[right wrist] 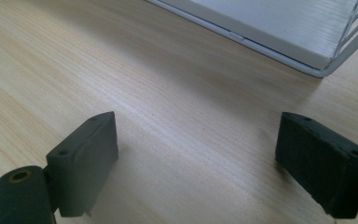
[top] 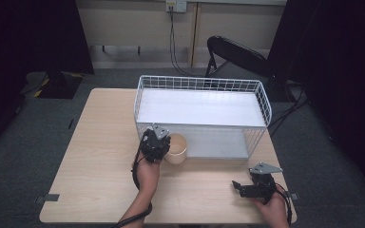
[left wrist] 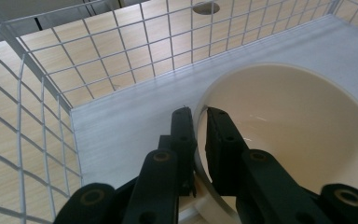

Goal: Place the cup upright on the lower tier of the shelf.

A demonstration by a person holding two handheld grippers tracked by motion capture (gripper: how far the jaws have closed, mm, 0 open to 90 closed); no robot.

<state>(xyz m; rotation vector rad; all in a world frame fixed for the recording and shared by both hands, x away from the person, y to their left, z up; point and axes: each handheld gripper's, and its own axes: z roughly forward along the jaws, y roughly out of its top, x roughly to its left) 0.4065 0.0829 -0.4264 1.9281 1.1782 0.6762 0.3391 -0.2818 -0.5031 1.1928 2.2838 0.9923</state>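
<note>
Left gripper view: left gripper point(left wrist: 199, 122) pinches the bowl point(left wrist: 298, 126) wall at lower centre, on the rack point(left wrist: 121, 126) shelf — rigid, smooth, likely light; the rim is the natural hold. Right gripper point(right wrist: 196, 154) — wide open, empty, over the table point(right wrist: 51, 56).

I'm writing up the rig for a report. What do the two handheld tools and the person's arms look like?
Both tools are black. The left tool and the right tool each carry a grey three-cornered plate on top, and a black cable trails along each wrist. Close up, the jaws are flat rectangular black pads on arms with brass-coloured pivot holes. The forearms are bare, with no sleeves in view.
</note>
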